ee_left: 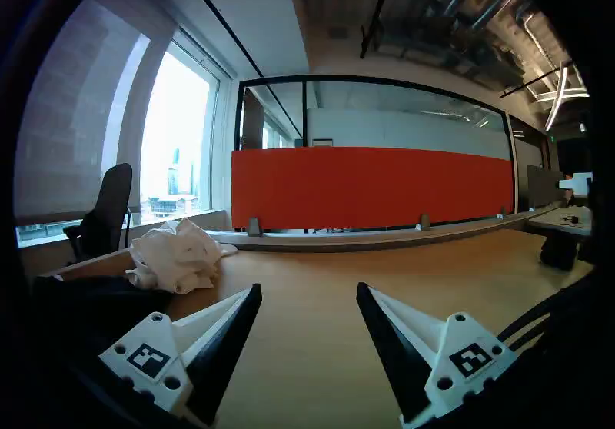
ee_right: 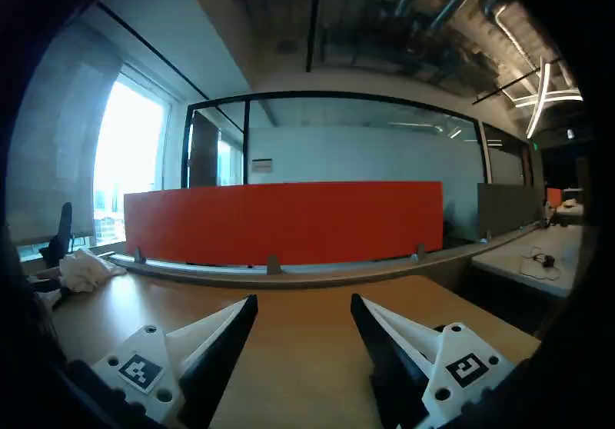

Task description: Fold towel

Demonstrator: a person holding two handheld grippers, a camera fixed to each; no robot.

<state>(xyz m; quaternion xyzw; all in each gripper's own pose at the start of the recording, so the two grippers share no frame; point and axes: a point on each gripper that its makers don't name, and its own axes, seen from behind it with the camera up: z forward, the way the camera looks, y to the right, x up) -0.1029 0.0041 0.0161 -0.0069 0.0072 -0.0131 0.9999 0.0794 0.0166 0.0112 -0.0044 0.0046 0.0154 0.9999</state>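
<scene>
In the left gripper view, the left hand-held gripper (ee_left: 307, 289) sits nearest, its 2 fingers spread wide with nothing between them, only the bare wooden bench (ee_left: 323, 337) below the gap. In the right gripper view, the right hand-held gripper (ee_right: 304, 298) is likewise wide open and holds nothing, poised over the same bench (ee_right: 300, 367). Farther out lies the towel (ee_left: 175, 256) — a crumpled white heap on the bench's far left part, well apart from the left hand-held gripper's fingers and untouched. From the right gripper view the towel (ee_right: 86, 269) appears small at the far left edge of the bench, well apart from that gripper too. Behind the towel, a dark office chair (ee_left: 104, 214) stands at the left by a bright window (ee_left: 175, 144). Along the bench's far edge runs a long orange partition (ee_left: 373, 187) — upright, with glass walls behind it. To the far right stands a white desk (ee_right: 538, 256) with a cable on it.
</scene>
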